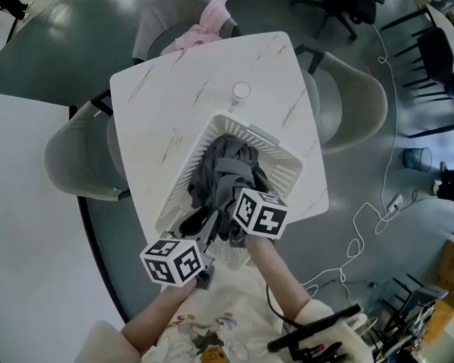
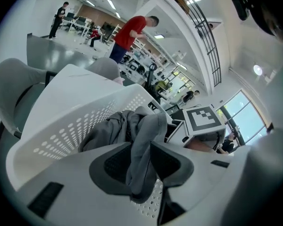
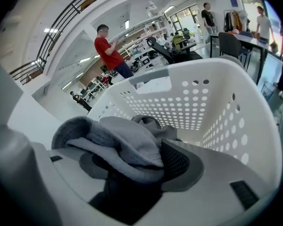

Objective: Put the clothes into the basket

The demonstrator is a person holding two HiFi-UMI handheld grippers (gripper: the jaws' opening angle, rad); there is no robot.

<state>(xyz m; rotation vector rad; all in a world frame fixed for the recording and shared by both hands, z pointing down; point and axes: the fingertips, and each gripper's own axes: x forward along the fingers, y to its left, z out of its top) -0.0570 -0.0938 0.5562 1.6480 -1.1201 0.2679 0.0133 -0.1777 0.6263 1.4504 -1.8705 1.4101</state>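
Note:
A white perforated basket (image 1: 287, 154) stands on the white marble-look table (image 1: 174, 104) with a heap of grey clothes (image 1: 228, 166) in it. Both grippers hover over its near end. My left gripper (image 1: 203, 229) is shut on a hanging fold of grey garment (image 2: 146, 135), pinched between its dark pads (image 2: 114, 166) above the basket wall (image 2: 85, 117). My right gripper (image 1: 238, 203) is closed round a thick bundle of the grey garment (image 3: 127, 140), which drapes over its jaws inside the basket (image 3: 203, 102). The left pad is hidden by cloth.
A pink garment (image 1: 204, 25) lies over the chair at the far side of the table. A small white round object (image 1: 241, 90) sits on the table beyond the basket. Grey chairs (image 1: 76, 157) (image 1: 356, 104) flank the table. A person in red (image 3: 111, 51) stands far off.

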